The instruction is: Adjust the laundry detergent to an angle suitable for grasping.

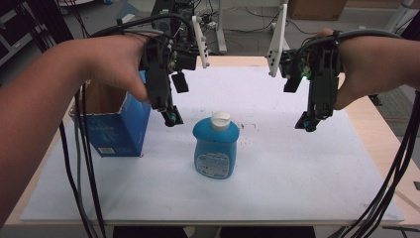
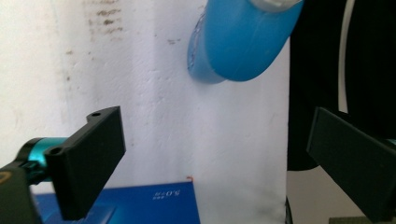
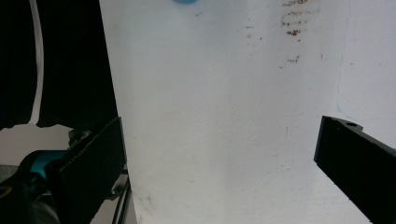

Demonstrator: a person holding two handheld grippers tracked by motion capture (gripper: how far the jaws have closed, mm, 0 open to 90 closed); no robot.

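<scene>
Standing upright mid-tabletop (image 1: pixel 297 188), the blue bottle (image 1: pixel 215 148) sits between both grippers; left gripper (image 1: pixel 171 118) nearer, fingers spread, empty; right gripper (image 1: pixel 306 123) likewise spread, farther off.

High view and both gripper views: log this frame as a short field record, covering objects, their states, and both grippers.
surface: white sheet on a wooden table
bottle: blue bottle with white cap, upright, mid-sheet
box: blue carton, top open, standing left of the bottle, apart from it
left gripper: open, above the sheet between carton and bottle, holding nothing
right gripper: open, right of the bottle, holding nothing
marks: brown specks beside the bottle
</scene>
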